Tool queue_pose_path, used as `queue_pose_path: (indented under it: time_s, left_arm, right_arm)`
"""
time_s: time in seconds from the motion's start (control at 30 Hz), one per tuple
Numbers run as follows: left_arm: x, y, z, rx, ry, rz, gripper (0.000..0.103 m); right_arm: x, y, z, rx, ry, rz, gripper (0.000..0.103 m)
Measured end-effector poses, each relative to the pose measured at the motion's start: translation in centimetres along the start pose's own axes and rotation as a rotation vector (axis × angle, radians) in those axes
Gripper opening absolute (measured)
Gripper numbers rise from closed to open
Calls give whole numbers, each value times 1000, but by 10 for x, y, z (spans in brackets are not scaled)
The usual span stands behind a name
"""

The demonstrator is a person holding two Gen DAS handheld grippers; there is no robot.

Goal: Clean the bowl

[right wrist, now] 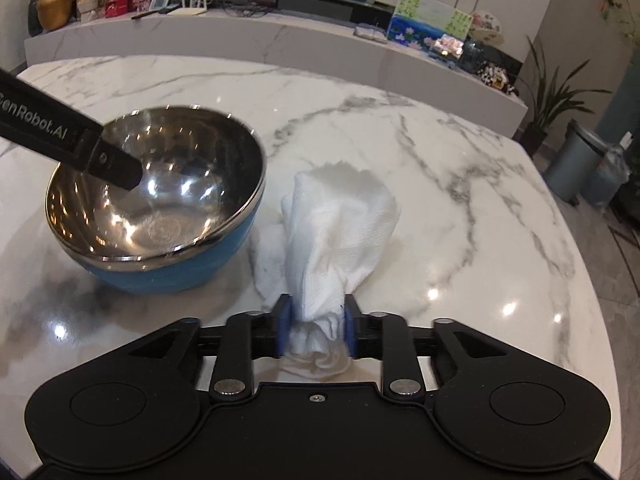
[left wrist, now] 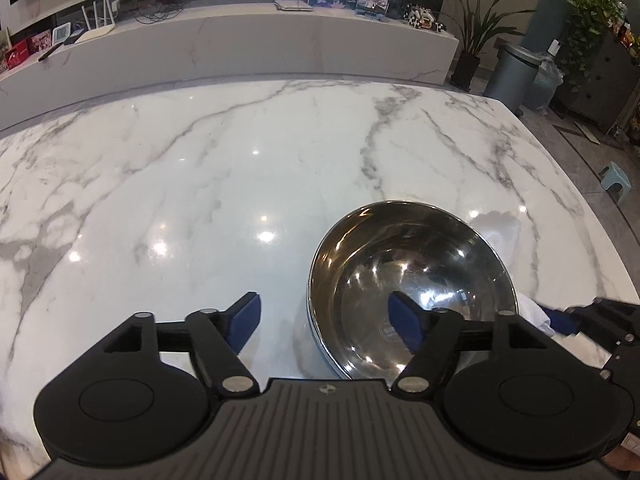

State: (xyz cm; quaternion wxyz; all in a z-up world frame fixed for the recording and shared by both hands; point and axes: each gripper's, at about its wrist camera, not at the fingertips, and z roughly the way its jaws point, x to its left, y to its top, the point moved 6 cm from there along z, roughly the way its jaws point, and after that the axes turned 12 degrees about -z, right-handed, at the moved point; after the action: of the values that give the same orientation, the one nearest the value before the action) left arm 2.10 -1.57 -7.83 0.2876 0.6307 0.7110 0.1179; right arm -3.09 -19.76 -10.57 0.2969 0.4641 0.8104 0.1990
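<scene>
Right claw point(right wrist: 316, 330) grips white cloth point(right wrist: 340, 224); left claw point(left wrist: 326, 320), spread, straddles bowl point(right wrist: 160, 196) rim.

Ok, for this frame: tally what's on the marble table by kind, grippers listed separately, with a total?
Steel bowl with blue outside: 1
White cloth: 1
Grippers: 2, left gripper open at the bowl rim, right gripper shut on the cloth
Total: 4

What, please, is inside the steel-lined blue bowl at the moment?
Only one finger of the open left gripper dips inside the steel-lined blue bowl; no food is visible, though that finger hides some of its wall.
</scene>
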Motion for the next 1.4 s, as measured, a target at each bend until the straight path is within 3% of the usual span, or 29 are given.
queue_pose_path:
  time_s: [0.1, 0.27, 0.33, 0.4, 0.67, 0.83, 1.1, 1.4]
  left_arm:
    - [-1, 3, -6, -1, -10, 0, 73]
    - [-3, 8, -23, -53, -8, 20, 74]
    - [-4, 7, -29, -72, -3, 32, 74]
    - [-4, 6, -32, -92, -1, 31, 74]
    - [-3, -1, -33, -155, 37, 79, 74]
    - [6, -6, -38, -237, 78, 88, 80]
    - [3, -8, -32, -232, 162, 150, 80]
    - [4, -13, -36, -283, 171, 176, 80]
  right_arm:
    - [-8, 6, -9, -27, -24, 29, 46]
    - [-20, 15, -22, -64, -75, 76, 65]
    - [-26, 18, -28, -86, -101, 107, 66]
    - [-30, 20, -32, -97, -98, 139, 66]
    - [-30, 33, -43, -135, -56, 204, 96]
    - [-25, 37, -37, -118, -31, 213, 96]
    - [-19, 40, -30, -94, -5, 238, 97]
    - [-12, 42, -26, -83, 22, 247, 97]
